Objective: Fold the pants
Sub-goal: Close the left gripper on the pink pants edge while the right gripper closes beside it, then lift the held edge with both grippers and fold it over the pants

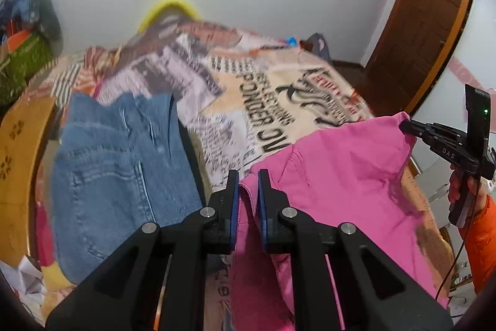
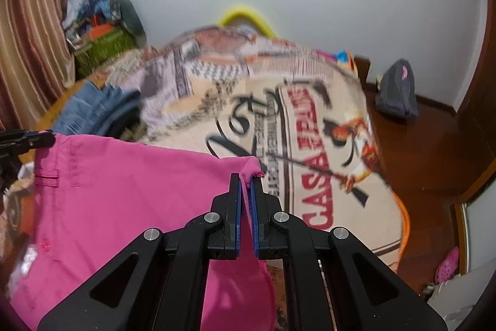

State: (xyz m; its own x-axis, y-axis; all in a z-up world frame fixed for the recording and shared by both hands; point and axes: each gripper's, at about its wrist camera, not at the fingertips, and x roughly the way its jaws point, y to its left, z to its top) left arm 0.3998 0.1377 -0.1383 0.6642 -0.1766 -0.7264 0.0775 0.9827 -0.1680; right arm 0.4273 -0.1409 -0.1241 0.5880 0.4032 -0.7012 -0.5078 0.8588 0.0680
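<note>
Pink pants (image 1: 334,182) hang stretched between both grippers above a bed with a printed blanket (image 1: 272,101). My left gripper (image 1: 248,176) is shut on one corner of the pink waistband, the cloth pinched between its blue pads. The right gripper (image 1: 406,126) shows at the far right of the left wrist view, clamped on the other corner. In the right wrist view, my right gripper (image 2: 247,179) is shut on a pink corner of the pants (image 2: 124,200), whose belt loop and waistband seam show on the left. The left gripper (image 2: 46,138) bites the far left corner there.
Blue jeans (image 1: 121,163) lie on the bed's left side, also seen as jeans (image 2: 93,110). A person's hand in an orange sleeve (image 1: 477,225) holds the right tool. A wooden door (image 1: 424,20), a grey backpack (image 2: 396,89) on the wood floor, a curtain (image 2: 31,45) and piled belongings (image 2: 102,30) surround the bed.
</note>
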